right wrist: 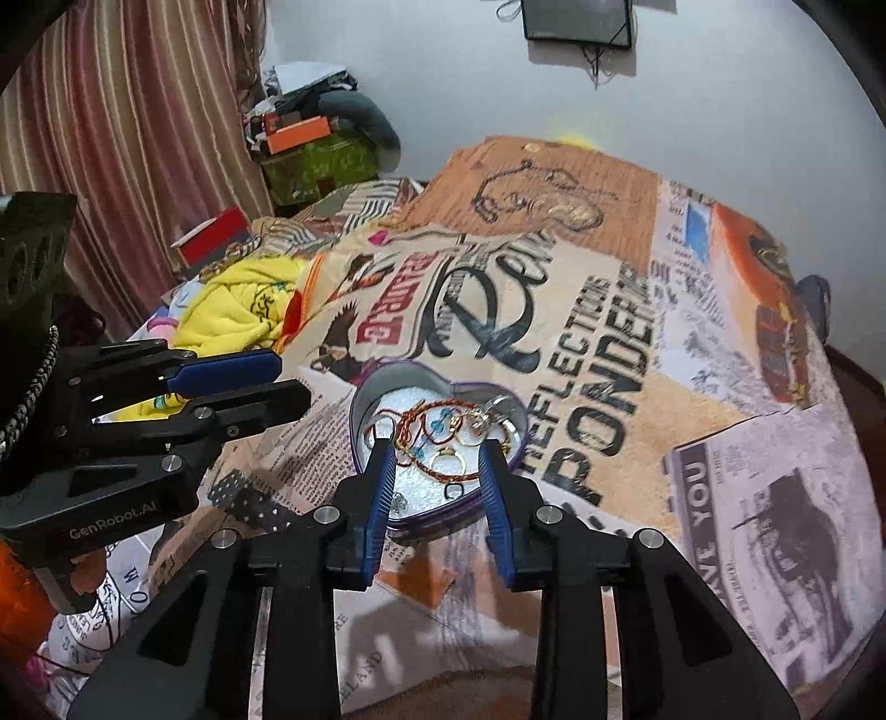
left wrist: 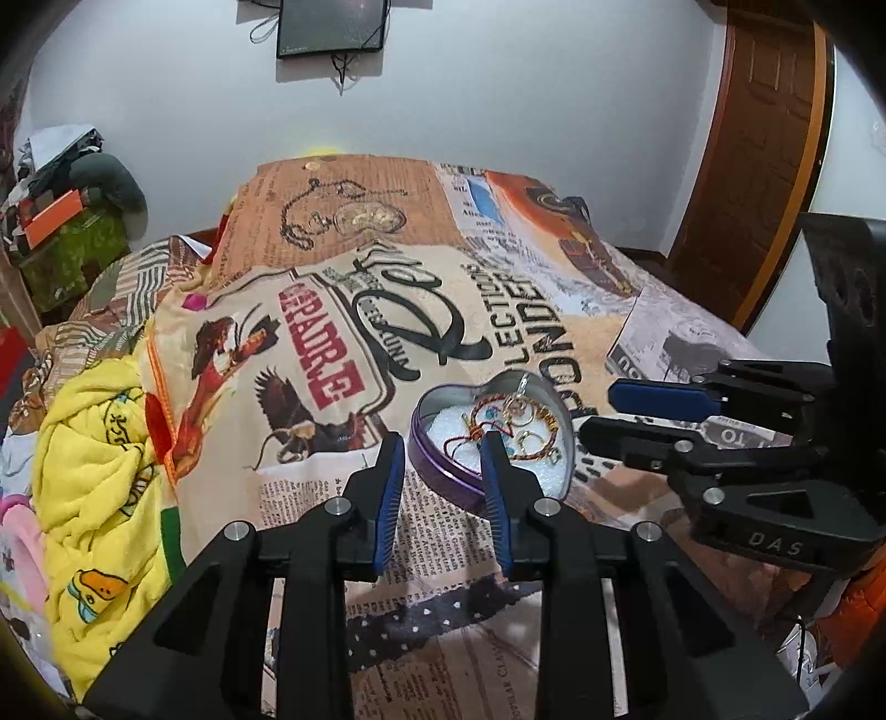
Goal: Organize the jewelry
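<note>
A purple heart-shaped tin (left wrist: 443, 481) (right wrist: 382, 382) with a white lining lies on the printed bedspread (left wrist: 332, 454). Inside it sit a red-and-gold cord bracelet (left wrist: 501, 422) (right wrist: 422, 416) with blue beads, several gold rings (left wrist: 529, 441) (right wrist: 443, 457) and a silver piece. My left gripper (left wrist: 442, 443) (right wrist: 293, 379) stands open at the tin's left side, nothing between its pads. My right gripper (right wrist: 434, 446) (left wrist: 595, 410) is open over the tin's near half; the jewelry shows in the gap below its fingers, not pinched.
A crumpled yellow towel (left wrist: 94, 476) (right wrist: 238, 310) lies left of the tin. Boxes and clothes are piled at the back left (left wrist: 61, 221) beside a striped curtain (right wrist: 138, 138). A wooden door (left wrist: 758, 166) is at the right, a dark frame (left wrist: 332, 25) on the wall.
</note>
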Available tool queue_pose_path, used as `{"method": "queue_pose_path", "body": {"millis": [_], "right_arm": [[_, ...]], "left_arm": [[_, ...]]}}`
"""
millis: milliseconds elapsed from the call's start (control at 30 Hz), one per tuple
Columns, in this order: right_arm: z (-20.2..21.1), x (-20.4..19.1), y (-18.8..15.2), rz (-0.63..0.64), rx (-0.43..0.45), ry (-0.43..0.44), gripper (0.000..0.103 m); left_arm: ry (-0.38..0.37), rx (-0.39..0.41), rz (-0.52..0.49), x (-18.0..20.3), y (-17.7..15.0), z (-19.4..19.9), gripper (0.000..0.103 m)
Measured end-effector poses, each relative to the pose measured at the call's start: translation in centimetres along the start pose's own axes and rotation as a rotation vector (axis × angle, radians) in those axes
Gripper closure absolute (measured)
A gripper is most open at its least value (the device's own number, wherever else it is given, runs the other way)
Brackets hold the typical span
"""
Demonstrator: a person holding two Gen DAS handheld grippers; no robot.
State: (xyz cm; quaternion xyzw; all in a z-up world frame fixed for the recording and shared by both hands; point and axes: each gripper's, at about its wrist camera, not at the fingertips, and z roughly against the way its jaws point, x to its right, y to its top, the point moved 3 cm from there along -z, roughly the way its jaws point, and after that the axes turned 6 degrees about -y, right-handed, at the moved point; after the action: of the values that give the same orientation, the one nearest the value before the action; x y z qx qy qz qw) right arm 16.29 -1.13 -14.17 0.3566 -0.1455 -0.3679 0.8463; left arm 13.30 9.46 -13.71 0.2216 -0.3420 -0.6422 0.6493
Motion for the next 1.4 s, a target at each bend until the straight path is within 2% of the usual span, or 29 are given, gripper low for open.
{"method": "queue_pose_path", "body": {"millis": [233,433,667,733,800,833,900,967,1000,1100,1400], "right_arm": [[4.7,0.3,0.9,-0.021,0.098,-0.039,0.075],[12.0,0.2,2.3,-0.049,0.271,-0.099,0.075],[20.9,-1.5,2.8,-0.099,0.515,-0.150,0.074],[22.4,-2.1,2.6,-0.103,0.561,-0.164,0.067],[23.8,-2.8,2.3,-0.109,0.610,-0.197,0.054],[24.3,-3.2,2.2,-0.111,0.627,-0.213,0.052],[24.6,-3.5,2.0,-0.120,0.645,-0.229,0.042],[24.6,-3.6,1.8,-0.132,0.655,-0.248,0.032],[24.4,-3.6,1.8,-0.136,0.658,-0.263,0.026],[23.8,-3.5,1.8,-0.147,0.661,-0.301,0.016],[23.8,-4.1,1.6,-0.137,0.643,-0.275,0.013]], "left_arm": [[0.003,0.104,-0.013,1.6,1.8,4.5,0.076],[0.016,0.264,-0.036,3.7,3.5,10.6,0.075],[0.039,0.519,-0.055,6.6,4.3,19.4,0.056],[0.053,0.574,-0.064,7.3,4.1,21.4,0.048],[0.064,0.608,-0.070,7.8,3.9,22.6,0.040],[0.070,0.625,-0.072,8.1,3.7,23.3,0.034],[0.077,0.643,-0.066,8.3,3.4,24.0,0.024],[0.083,0.660,-0.050,8.2,3.0,24.5,0.009],[0.089,0.671,-0.037,8.1,2.9,24.8,0.007],[0.106,0.673,-0.016,7.7,2.6,25.1,0.006],[0.128,0.648,-0.015,7.8,2.2,24.7,0.006]]}}
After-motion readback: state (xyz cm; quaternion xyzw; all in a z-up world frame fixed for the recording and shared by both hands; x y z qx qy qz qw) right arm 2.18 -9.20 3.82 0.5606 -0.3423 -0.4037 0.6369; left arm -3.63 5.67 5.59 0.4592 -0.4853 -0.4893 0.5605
